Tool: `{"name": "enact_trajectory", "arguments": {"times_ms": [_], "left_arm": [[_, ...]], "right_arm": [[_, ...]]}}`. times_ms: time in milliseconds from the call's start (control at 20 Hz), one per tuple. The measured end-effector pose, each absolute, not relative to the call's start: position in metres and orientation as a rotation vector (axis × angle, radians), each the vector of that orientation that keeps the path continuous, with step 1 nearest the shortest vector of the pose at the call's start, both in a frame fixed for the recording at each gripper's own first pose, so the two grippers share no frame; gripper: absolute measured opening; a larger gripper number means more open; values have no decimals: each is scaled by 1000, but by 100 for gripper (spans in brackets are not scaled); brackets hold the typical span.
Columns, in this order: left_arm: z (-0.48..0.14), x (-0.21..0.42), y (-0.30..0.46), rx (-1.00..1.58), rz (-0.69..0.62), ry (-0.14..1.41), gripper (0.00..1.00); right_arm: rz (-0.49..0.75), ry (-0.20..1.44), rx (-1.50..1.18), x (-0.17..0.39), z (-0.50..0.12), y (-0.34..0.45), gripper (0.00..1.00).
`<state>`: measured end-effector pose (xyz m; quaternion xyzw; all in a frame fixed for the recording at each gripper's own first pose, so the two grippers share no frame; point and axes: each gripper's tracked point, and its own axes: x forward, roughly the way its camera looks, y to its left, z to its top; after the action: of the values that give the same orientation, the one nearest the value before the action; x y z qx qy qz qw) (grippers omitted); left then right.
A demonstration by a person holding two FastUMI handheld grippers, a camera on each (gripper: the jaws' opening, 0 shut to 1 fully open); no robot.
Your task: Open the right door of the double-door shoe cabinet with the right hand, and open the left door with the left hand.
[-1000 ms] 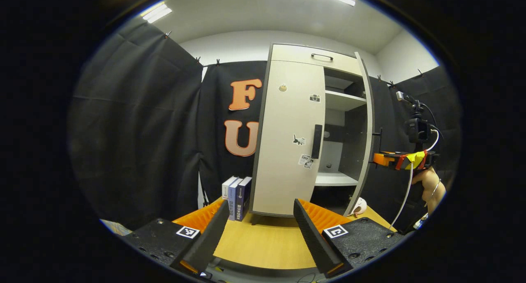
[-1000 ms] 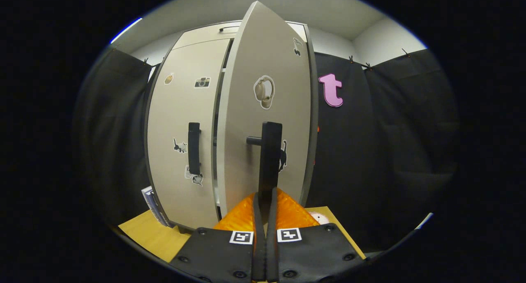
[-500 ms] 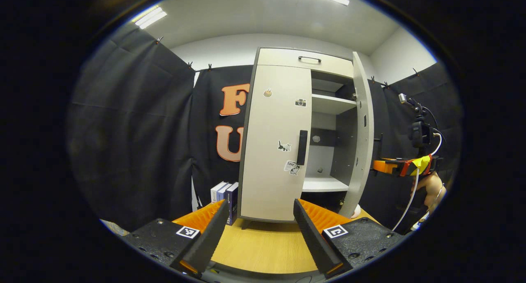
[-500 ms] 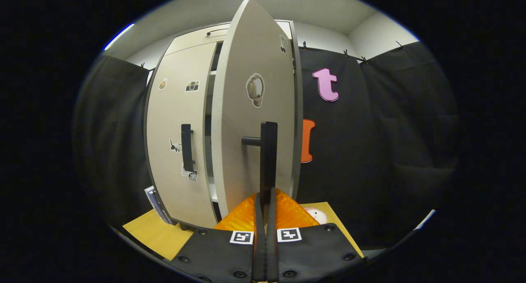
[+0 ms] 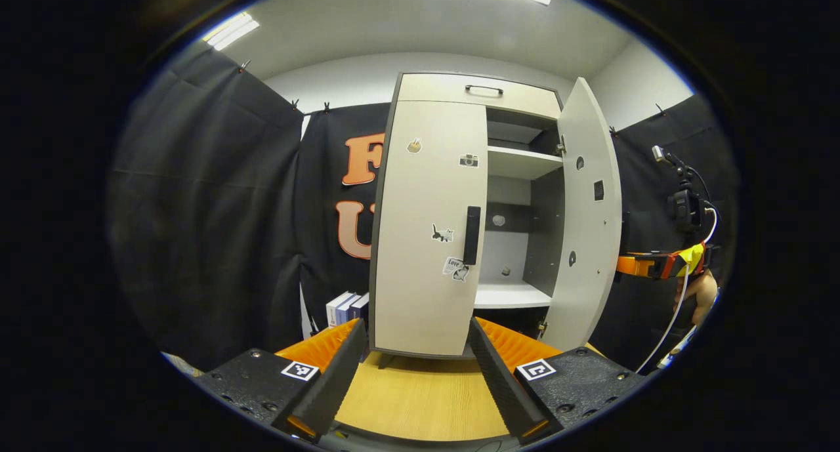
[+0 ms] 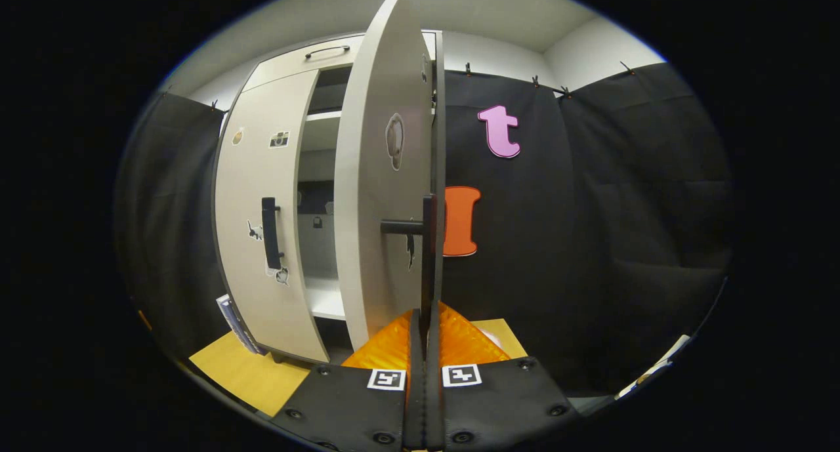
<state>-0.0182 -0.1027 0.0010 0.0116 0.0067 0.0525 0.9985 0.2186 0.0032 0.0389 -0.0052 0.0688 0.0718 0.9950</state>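
Where claw point(image 6: 425, 321) grips, handle point(image 6: 428, 255) half-hidden

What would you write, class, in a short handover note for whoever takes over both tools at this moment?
Right tool: shut on the right door handle; right door swung wide, shelves exposed.
Left tool: open, holding nothing, hovering over the wooden table, short of the cabinet.
Left door: shut, its handle untouched.
Done: right door open.
Left: release the right handle, grip the left handle, pull that door open.
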Motion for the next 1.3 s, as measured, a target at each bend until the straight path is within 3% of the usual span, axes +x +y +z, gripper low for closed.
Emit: {"name": "enact_trajectory", "arguments": {"times_ms": [50, 100, 150, 200, 500, 650, 1150, 1200, 1300], "left_arm": [[1, -15, -105, 28, 102, 14, 94], [1, -13, -107, 34, 101, 15, 94], [2, -11, -109, 36, 99, 15, 94], [1, -8, -110, 36, 98, 16, 94], [3, 4, -121, 50, 94, 20, 94], [-2, 12, -123, 58, 97, 33, 94], [20, 65, -147, 79, 54, 6, 94], [23, 75, -149, 79, 50, 5, 94], [30, 92, -152, 71, 45, 0, 94]], "right_arm": [[143, 137, -12, 220, 39, 1, 12], [142, 135, -13, 220, 39, -3, 7], [141, 136, -14, 220, 39, -6, 12], [137, 136, -14, 221, 39, -9, 7], [67, 126, -44, 226, 38, -36, 7], [113, 130, -12, 213, 36, -35, 8], [94, 77, 28, 184, 42, -51, 6], [100, 82, 48, 178, 42, -50, 36], [104, 88, 79, 171, 41, -52, 36]]}}
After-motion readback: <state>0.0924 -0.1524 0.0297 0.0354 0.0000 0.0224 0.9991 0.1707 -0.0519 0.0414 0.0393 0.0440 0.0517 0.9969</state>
